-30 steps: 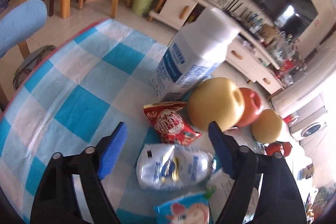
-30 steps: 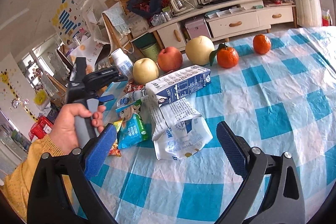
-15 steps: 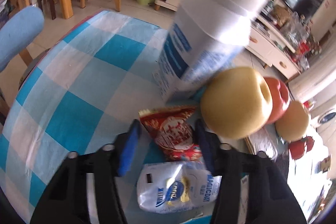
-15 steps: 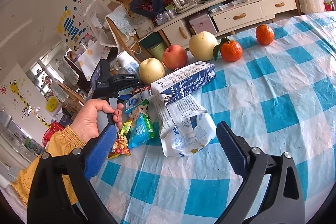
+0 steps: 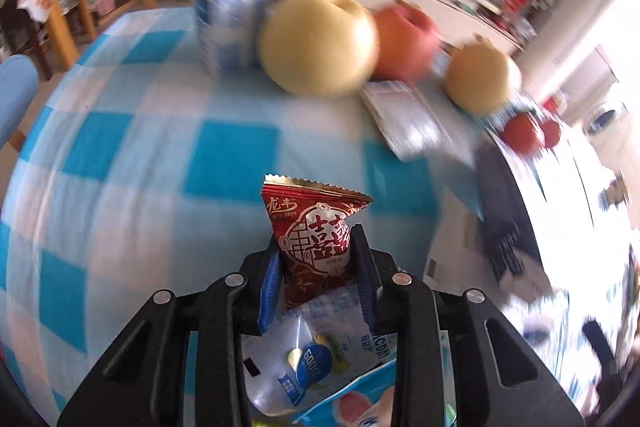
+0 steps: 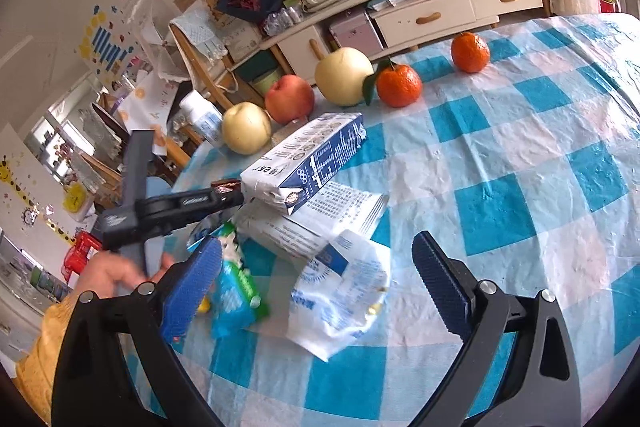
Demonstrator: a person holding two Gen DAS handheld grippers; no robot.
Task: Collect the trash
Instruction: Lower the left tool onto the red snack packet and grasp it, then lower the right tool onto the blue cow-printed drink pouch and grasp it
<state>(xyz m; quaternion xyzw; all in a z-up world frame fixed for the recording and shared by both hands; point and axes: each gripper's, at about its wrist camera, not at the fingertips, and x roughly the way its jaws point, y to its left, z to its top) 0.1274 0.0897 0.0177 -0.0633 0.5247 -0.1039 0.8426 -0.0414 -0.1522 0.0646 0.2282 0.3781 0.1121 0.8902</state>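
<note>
1. Red snack wrapper [image 5: 310, 231]: gold serrated top edge, white characters in a round emblem. It stands upright, its lower part pinched between the blue pads of the left hand-held gripper [image 5: 316, 263].
2. Clear-white pouch [image 5: 316, 351] with blue print and a blue-gold round mark: crumpled, lying just below the red wrapper.
3. Blue-and-white milk carton [image 6: 308, 159]: on its side, resting tilted on flattened printed packaging [image 6: 320, 215].
4. White-blue crumpled bag [image 6: 340, 299]: flat on the surface, touching the flattened packaging.
5. Blue-green wrapper [image 6: 236, 291]: beside the bag, partly hidden.
</note>
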